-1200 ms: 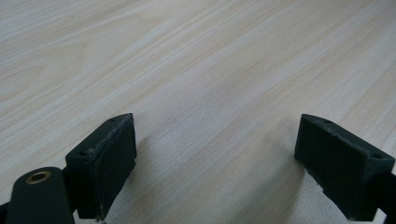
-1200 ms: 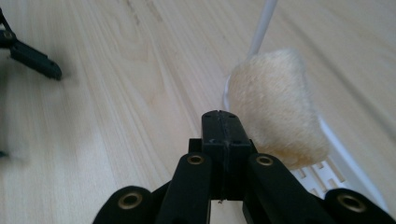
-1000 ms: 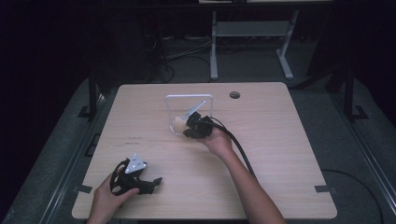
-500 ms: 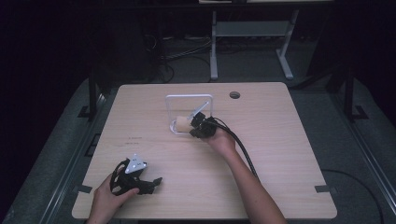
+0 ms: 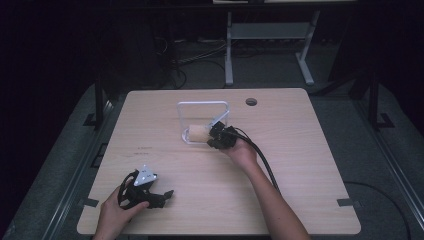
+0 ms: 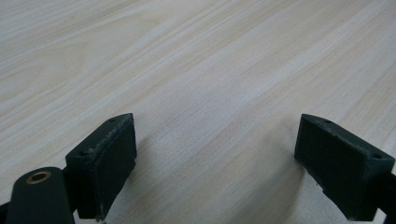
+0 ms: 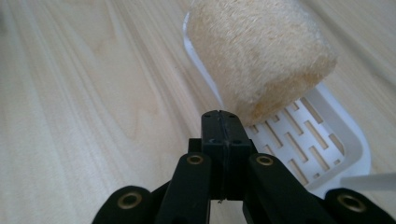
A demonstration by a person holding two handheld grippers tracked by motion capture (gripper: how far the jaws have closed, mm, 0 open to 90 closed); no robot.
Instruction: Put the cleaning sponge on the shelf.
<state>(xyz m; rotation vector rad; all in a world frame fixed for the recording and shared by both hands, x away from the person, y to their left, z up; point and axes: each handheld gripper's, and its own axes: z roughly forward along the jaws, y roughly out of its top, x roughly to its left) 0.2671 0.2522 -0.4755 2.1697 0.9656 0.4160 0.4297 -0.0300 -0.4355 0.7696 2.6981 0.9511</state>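
Both hands low; right gripper [image 7: 219, 114] beside sponge [image 7: 259, 56].

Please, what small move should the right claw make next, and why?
Probably open the right claw and ease it forward around the loofah roll. Its jaws are pressed together with nothing between them, just short of the roll, which lies across the edge of the white slotted tray. The left claw rests open.

Right tool [image 5: 216, 136] beside the loofah [image 5: 196, 133] in the white tray [image 5: 202, 104].
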